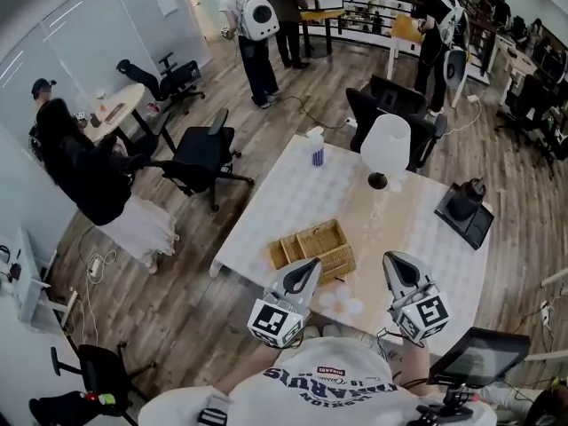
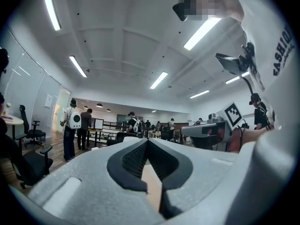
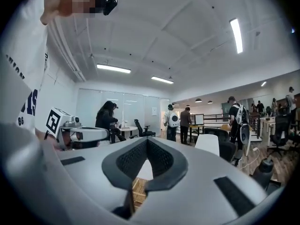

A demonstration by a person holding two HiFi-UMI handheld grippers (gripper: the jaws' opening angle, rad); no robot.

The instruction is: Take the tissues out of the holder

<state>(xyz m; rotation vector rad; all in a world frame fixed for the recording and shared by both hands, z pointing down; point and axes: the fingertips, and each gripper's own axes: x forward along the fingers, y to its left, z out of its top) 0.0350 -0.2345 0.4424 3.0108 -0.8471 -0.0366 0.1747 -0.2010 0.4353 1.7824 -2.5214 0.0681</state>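
Wicker holder point(image 1: 321, 242), seemingly emptied; white tissues point(image 1: 342, 303) heaped just beside its near edge. Left gripper point(image 1: 314, 263) and right gripper point(image 1: 390, 256) both clenched on nothing, hovering level near holder. Worth checking each compartment for leftovers before stopping.

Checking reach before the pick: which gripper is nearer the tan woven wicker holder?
Left. The left gripper is over the wicker holder, at its near edge; the right gripper is off to its right, apart.

On the white bench point(image 1: 284, 211), a white lamp point(image 1: 385, 145) stands near the far edge. A small blue-and-white bottle point(image 1: 317, 153) is at the far corner, and a black object point(image 1: 468, 195) sits on a dark tray point(image 1: 470, 229) at the right edge.
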